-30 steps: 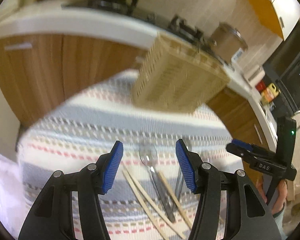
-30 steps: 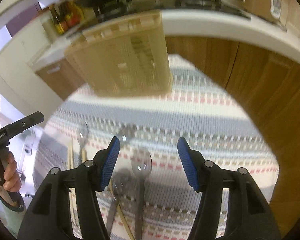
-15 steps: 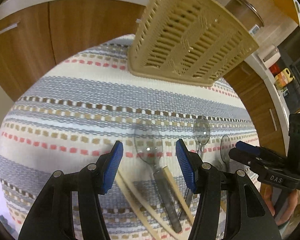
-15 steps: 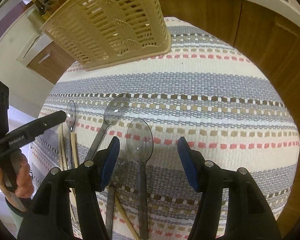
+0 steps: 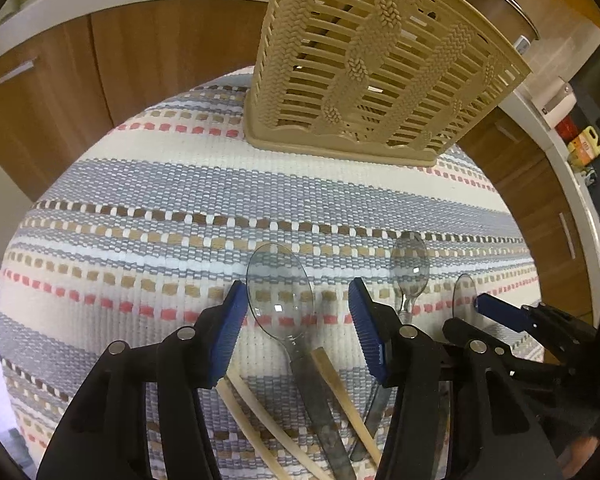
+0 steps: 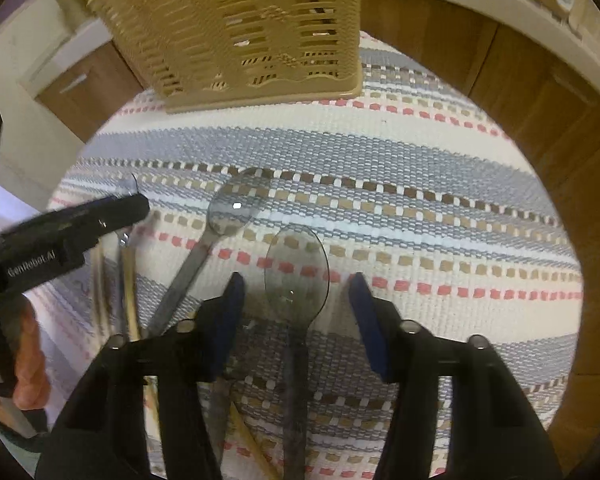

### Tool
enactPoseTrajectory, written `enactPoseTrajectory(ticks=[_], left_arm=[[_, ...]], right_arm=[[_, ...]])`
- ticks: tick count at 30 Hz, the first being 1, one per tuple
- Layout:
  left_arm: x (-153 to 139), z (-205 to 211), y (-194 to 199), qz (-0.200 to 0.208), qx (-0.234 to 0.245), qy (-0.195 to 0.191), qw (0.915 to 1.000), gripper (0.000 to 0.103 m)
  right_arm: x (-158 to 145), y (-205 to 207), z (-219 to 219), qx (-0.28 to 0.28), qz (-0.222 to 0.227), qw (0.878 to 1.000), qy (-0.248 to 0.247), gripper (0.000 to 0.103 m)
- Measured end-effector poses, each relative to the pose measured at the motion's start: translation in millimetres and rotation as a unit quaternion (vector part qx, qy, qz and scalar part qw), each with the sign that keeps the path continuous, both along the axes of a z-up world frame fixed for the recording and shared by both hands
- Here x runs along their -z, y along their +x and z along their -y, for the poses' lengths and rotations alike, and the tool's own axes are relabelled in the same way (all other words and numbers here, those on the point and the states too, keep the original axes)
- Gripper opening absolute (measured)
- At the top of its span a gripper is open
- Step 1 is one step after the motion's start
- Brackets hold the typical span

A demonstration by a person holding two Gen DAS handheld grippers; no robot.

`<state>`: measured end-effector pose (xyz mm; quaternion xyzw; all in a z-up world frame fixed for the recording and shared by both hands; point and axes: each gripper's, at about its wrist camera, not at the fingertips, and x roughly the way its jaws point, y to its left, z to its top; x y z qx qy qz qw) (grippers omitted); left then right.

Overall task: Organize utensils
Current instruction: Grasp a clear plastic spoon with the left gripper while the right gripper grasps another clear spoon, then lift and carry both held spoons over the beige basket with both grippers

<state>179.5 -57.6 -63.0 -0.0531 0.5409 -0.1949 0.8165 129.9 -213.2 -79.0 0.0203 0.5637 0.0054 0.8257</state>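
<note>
- Left gripper (image 5: 296, 332) hangs low over the striped cloth (image 5: 180, 208) on the table, and the bowl of a clear-headed spoon (image 5: 279, 288) sits right between its blue pads (image 5: 230, 332). The spoon's grey handle runs back underneath the gripper body.
- Its jaws are closing in, but there's still a visible gap on both sides of the spoon, so nothing is grasped.
- Pale wooden chopsticks (image 5: 256, 408) lie crossed around that spoon's handle, one on each side.
- Right gripper (image 6: 296, 320) has its own spoon (image 6: 296, 276) lined up between its pads, bowl pointing away from the camera and handle tucked under the gripper. Jaws are closing here too, and the pads aren't touching it yet, so it's released for now.
- A third spoon (image 6: 230, 208) lies tilted just left of that one in the right wrist view, handle angling down toward the gripper's left finger.
- Both grippers are close side by side; the right one pokes into the left wrist view at the right edge, near a spoon bowl (image 5: 410, 258).
- The beige slotted utensil basket (image 5: 380, 64) stands at the far end of the cloth, well apart from the spoons.
- The right wrist view is a bit blurry, so small details there are hard to call.
</note>
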Motion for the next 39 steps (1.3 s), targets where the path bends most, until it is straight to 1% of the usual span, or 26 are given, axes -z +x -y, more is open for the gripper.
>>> enactPoseTrajectory(ticks=[1, 2, 6, 9, 10, 11, 12, 17, 21, 24, 26, 28, 30, 33, 37, 39], left_arm=[[-0.2, 2.8, -1.0, 0.002, -0.001, 0.007, 1.0000, 0.050], [0.4, 5.9, -1.6, 0.004, -0.003, 0.012, 0.9999, 0.050], [0.8, 19.9, -4.4, 0.008, -0.008, 0.031, 0.9995, 0.050], [0.3, 29.1, -4.8, 0.011, -0.013, 0.042, 0.9990, 0.048], [0.8, 31.2, -3.7, 0.013, -0.016, 0.048, 0.9986, 0.042], [2.8, 32.4, 1.0, 0.015, -0.017, 0.055, 0.9982, 0.033], [3.0, 35.5, 1.6, 0.019, -0.021, 0.065, 0.9975, 0.031], [2.9, 43.6, 2.9, 0.023, -0.025, 0.064, 0.9974, 0.031], [6.3, 40.2, 0.7, 0.031, -0.026, 0.053, 0.9978, 0.030], [6.8, 32.3, -1.9, 0.033, -0.024, 0.019, 0.9990, 0.030], [2.0, 27.1, -6.3, 0.044, -0.024, -0.003, 0.9987, 0.030], [-6.0, 20.6, -11.2, 0.062, -0.022, -0.018, 0.9977, 0.030], [-17.4, 17.6, -17.7, 0.081, -0.022, -0.030, 0.9960, 0.030], [-33.6, 10.2, -25.5, 0.109, -0.022, -0.040, 0.9930, 0.030], [-62.1, -0.2, -38.7, 0.152, -0.024, -0.060, 0.9863, 0.030], [-80.8, -10.8, -47.4, 0.177, -0.025, -0.070, 0.9814, 0.030]], right_arm=[[0.5, 0.0, -3.1, 0.000, 0.003, 1.000, -0.012, 0.042], [0.9, 0.2, -4.4, -0.001, 0.004, 1.000, -0.018, 0.036], [2.2, 2.9, -7.8, -0.003, 0.001, 1.000, -0.024, 0.031], [2.2, 3.4, -7.3, -0.006, 0.001, 1.000, -0.022, 0.030], [2.3, 3.6, -8.3, -0.008, 0.002, 1.000, -0.023, 0.030], [2.3, 3.6, -9.3, -0.011, 0.003, 1.000, -0.024, 0.030], [1.7, 1.1, -7.8, -0.012, 0.005, 1.000, -0.023, 0.030], [-4.0, -10.9, 3.2, -0.016, 0.011, 1.000, -0.018, 0.030], [-11.0, -18.3, 10.3, -0.017, 0.022, 0.999, -0.015, 0.030], [-20.1, -24.9, 14.7, -0.022, 0.040, 0.999, -0.008, 0.030], [-27.5, -29.4, 17.6, -0.029, 0.058, 0.998, 0.006, 0.030], [-35.7, -34.7, 21.8, -0.028, 0.072, 0.997, 0.010, 0.030], [-42.5, -38.8, 25.5, -0.031, 0.086, 0.996, 0.024, 0.030], [-52.2, -44.2, 27.5, -0.032, 0.103, 0.994, 0.028, 0.030], [-67.7, -48.1, 25.6, -0.034, 0.132, 0.990, 0.036, 0.030], [-78.7, -49.7, 27.7, -0.036, 0.148, 0.987, 0.047, 0.030]])
